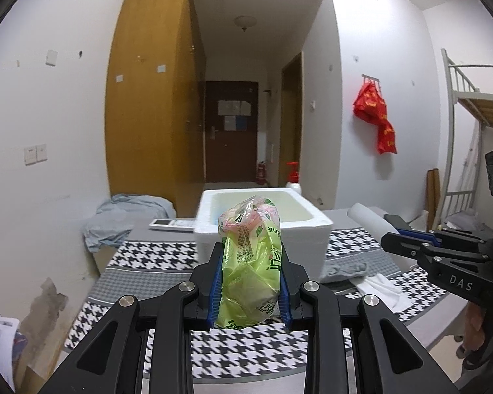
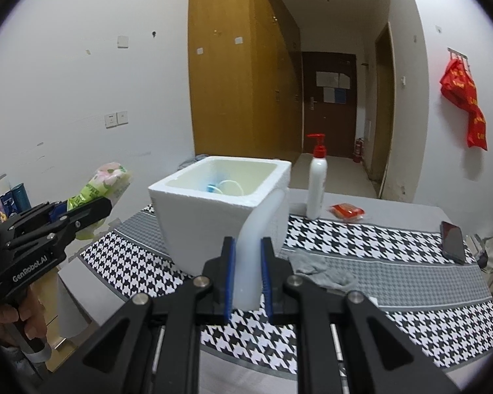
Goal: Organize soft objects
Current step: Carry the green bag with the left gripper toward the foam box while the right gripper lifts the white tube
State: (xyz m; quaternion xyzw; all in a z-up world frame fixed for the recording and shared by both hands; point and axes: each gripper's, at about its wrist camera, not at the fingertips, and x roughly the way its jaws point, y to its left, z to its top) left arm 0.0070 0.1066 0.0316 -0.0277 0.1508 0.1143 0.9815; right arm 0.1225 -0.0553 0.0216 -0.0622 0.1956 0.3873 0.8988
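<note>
My left gripper (image 1: 249, 256) is shut on a green plastic tissue pack (image 1: 249, 262) and holds it upright above the table, short of the white foam box (image 1: 263, 233). The pack also shows in the right wrist view (image 2: 105, 184), left of the box (image 2: 213, 223). My right gripper (image 2: 248, 246) is shut on a bent white foam tube (image 2: 253, 246), whose far end leans by the box's right wall. A grey sock (image 2: 322, 269) lies on the houndstooth cloth (image 2: 394, 246) right of the box. The box holds a blue item with a white cord (image 2: 220, 187).
A white pump bottle (image 2: 317, 184), a red packet (image 2: 346, 211) and a phone (image 2: 453, 241) lie behind and right of the box. A remote (image 1: 171, 225) and a blue cloth pile (image 1: 125, 220) sit at the left. A white cloth (image 1: 381, 289) lies near the sock.
</note>
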